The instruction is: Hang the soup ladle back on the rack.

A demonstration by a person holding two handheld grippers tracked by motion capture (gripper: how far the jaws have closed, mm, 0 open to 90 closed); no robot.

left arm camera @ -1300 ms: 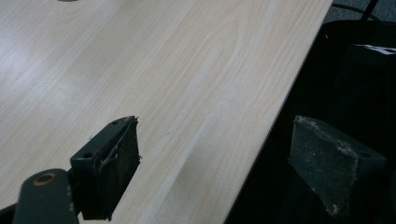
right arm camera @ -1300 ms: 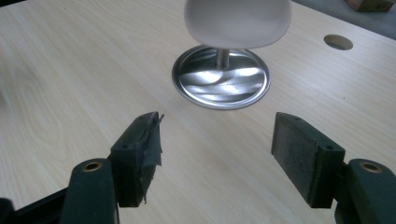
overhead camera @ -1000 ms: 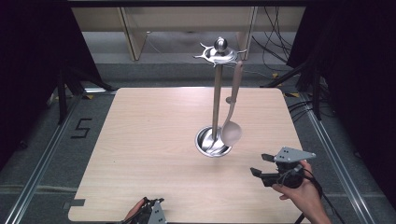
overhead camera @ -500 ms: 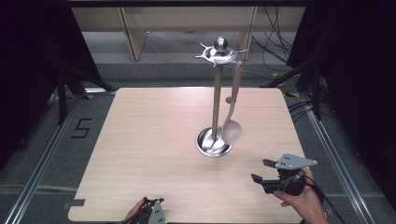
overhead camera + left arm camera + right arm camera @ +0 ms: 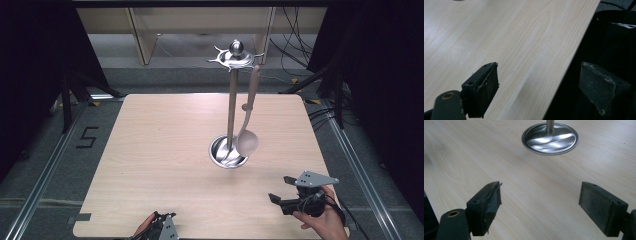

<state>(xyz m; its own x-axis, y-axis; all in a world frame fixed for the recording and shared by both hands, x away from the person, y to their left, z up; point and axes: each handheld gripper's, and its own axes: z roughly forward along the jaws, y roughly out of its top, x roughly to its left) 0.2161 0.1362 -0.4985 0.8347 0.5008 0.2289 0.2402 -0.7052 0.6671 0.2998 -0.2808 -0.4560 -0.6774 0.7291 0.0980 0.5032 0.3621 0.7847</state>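
Black right gripper (image 5: 540,207) wide open, empty

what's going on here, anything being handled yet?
Nothing is held. A person's right gripper sits open over the near right part of the light wooden table, aimed toward the round steel base of the utensil stand. A pale ladle hangs from the stand's top. The left gripper is open at the table's near edge.

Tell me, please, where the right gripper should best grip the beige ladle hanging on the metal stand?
Probably the slim beige ladle handle above the bowl, approached from the near right by the open right gripper. It hangs nearly upright from the metal stand, and the pole blocks its left side.
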